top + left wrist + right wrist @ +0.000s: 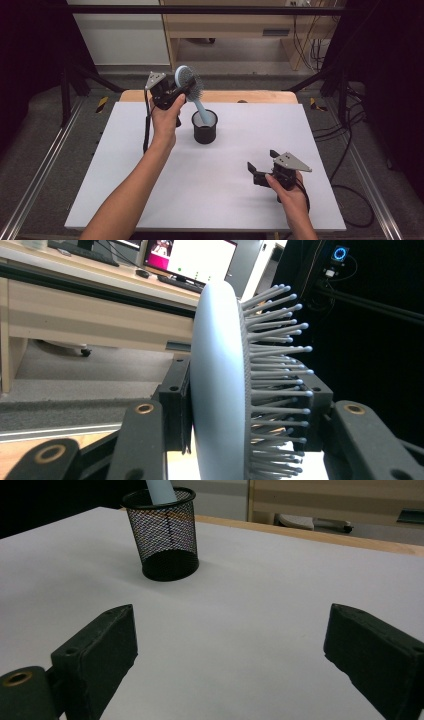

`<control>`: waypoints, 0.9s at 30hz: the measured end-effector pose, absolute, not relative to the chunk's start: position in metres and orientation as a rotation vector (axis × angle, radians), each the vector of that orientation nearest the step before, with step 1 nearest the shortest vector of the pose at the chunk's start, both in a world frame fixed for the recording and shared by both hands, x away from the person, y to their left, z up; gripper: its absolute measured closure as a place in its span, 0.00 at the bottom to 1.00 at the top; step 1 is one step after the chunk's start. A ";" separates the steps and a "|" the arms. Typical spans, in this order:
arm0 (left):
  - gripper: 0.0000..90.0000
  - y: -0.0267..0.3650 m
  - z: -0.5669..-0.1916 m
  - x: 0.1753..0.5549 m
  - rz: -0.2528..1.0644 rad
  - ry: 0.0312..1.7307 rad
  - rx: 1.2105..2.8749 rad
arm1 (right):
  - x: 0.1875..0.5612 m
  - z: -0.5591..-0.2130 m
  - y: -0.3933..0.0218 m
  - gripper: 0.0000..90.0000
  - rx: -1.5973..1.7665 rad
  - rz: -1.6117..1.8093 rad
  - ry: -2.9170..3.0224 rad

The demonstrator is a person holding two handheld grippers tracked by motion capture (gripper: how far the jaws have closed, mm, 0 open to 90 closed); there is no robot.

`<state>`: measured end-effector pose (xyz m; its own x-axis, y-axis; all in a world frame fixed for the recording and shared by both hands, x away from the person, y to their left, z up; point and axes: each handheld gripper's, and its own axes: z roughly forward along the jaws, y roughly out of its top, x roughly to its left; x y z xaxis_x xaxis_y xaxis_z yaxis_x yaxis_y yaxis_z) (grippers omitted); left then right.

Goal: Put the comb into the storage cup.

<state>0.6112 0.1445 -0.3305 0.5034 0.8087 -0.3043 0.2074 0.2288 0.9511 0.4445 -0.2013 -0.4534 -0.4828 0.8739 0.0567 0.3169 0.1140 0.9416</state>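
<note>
The left claw [184, 93] is clamping the head of a pale blue hairbrush [189, 83], one black jaw pressing on its smooth back and the other standing in among the grey bristles [275, 365], as the left gripper view is showing close up. The right claw [261, 161] is hovering low over the near right part of the counter with its jaws gaping wide and nothing between them.

Going from big to small: the white counter [150, 180] is taking up most of the room in front of me, with a strip of bare wood [250, 96] showing along its far edge. Beyond it a light wooden desk [75, 315] is standing, carrying a lit monitor [192, 257] whose screen is too blurred to read. I am not making out any brand or label on the brush, the cup or the claws.

Near the middle of the counter a black mesh cup [205, 127] is standing upright. The brush is leaning over it, its handle [202, 112] reaching down inside the cup while its head is sticking up and to the left, above the rim, in the left claw's grip. The right gripper view is showing the handle rising out of the mesh, with the cup well apart from the right claw.
</note>
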 end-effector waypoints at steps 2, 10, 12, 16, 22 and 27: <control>0.58 0.144 -0.332 0.612 0.526 1.005 1.312 | 0.445 -0.454 -0.201 0.08 1.155 1.368 1.869; 0.58 0.143 -0.341 0.613 0.522 1.014 1.330 | 0.444 -0.453 -0.202 0.09 1.126 1.353 1.867; 0.58 0.143 -0.343 0.613 0.521 1.015 1.332 | 0.444 -0.453 -0.202 0.09 1.124 1.354 1.866; 0.58 0.141 -0.345 0.613 0.521 1.012 1.339 | 0.445 -0.453 -0.202 0.09 1.120 1.353 1.866; 0.58 0.136 -0.348 0.612 0.516 1.007 1.352 | 0.444 -0.453 -0.201 0.09 1.103 1.356 1.879; 0.58 0.134 -0.350 0.611 0.512 1.003 1.359 | 0.444 -0.453 -0.202 0.09 1.100 1.356 1.880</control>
<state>0.6112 0.1341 -0.3497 0.5142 0.8066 -0.2915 0.2378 0.1925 0.9520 0.4444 -0.2019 -0.4530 -0.5006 0.8655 0.0174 0.2898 0.1486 0.9455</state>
